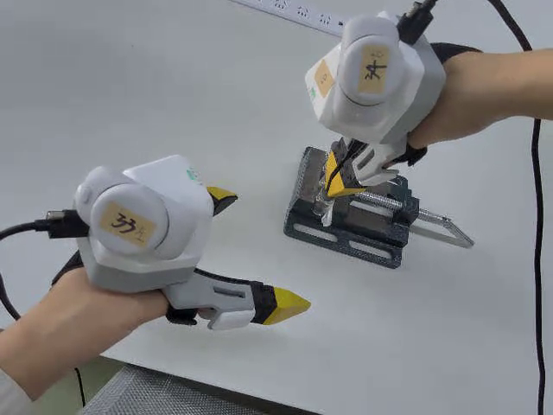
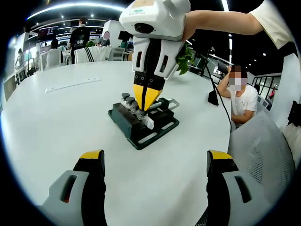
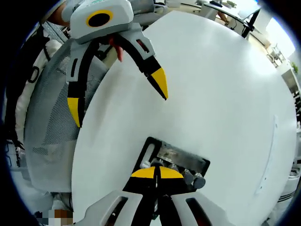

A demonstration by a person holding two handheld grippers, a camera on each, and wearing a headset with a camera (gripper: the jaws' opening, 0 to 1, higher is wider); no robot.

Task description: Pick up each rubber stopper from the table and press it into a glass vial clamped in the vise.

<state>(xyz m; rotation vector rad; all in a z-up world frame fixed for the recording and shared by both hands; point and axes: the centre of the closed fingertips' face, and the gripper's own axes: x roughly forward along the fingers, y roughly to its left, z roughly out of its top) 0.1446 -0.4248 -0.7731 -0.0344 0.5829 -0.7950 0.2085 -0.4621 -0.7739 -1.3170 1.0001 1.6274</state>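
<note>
Glass vial (image 1: 325, 204) stands clamped in the vise (image 1: 363, 226) toward the right of the white worktop (image 1: 173, 86), in the head view. The right tongs (image 1: 340, 183) point steeply down onto it, yellow tips drawn together right at the vial's mouth. That suits pressing a stopper straight in, though any rubber stopper between or under the tips is hidden. The left tongs (image 1: 255, 251) hang at the near edge of the worktop, well apart from the vise, jaws spread wide and holding nothing. Judging by that, they are kept out of the way and ready for the next pick-up.

From the left gripper view, its own tongs (image 2: 155, 157) frame the scene, open and empty. Beyond them the right tongs (image 2: 146, 99) come down from above with tips closed over the vise (image 2: 141, 127), which sits flat on the worktop (image 2: 56, 122). Small dark round pieces (image 2: 126, 98) sit at the vise's top; I cannot tell whether they are stoppers or vise parts.

In the right gripper view, its own tongs (image 3: 157, 173) are closed directly above the vise (image 3: 181, 157), covering the vial. The vertical line looks chosen so that the push goes down into the clamp and not sideways. The left tongs (image 3: 117, 99) show open beyond, off the worktop's (image 3: 211, 70) edge.
</note>
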